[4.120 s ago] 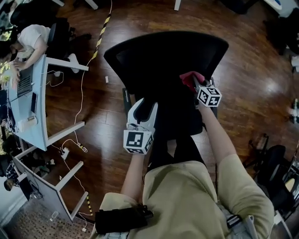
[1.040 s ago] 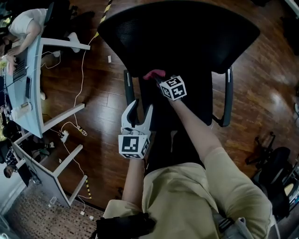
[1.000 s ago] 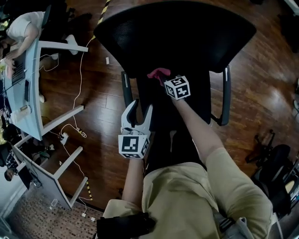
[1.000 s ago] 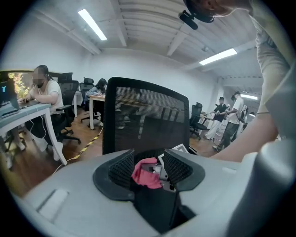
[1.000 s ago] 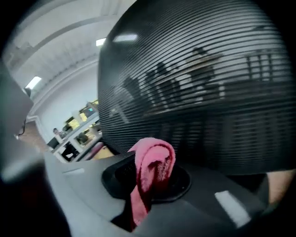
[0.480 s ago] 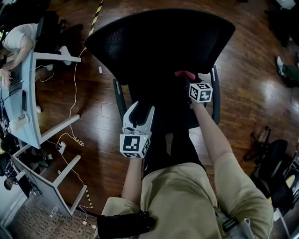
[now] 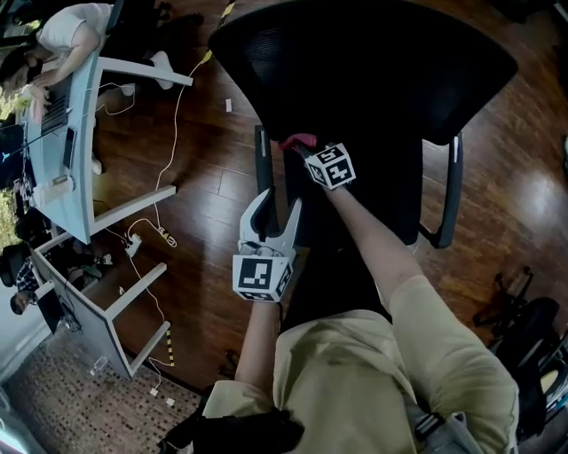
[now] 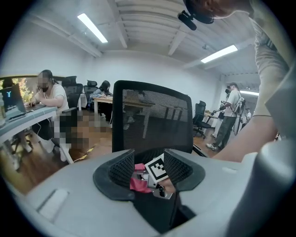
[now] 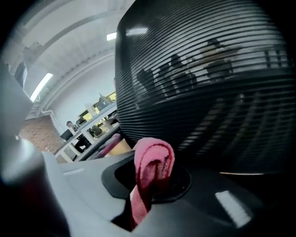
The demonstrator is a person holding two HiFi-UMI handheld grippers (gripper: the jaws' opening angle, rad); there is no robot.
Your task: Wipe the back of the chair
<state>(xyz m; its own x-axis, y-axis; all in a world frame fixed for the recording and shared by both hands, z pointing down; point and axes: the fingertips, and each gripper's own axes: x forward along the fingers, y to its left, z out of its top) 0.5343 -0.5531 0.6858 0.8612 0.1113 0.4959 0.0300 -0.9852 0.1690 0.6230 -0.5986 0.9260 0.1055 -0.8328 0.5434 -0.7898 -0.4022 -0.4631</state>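
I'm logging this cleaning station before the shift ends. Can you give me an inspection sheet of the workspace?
Surface: glossy brown wooden floor.
Job's things: black mesh office chair back; pink cloth at its lower left edge.
Clutter: small white scrap on the floor.
Grippers: right gripper shut on the pink cloth; left gripper open, empty, beside the seat.
Cables: white cable trails across the floor by the desk.
Surroundings: pale blue desk with a seated person.
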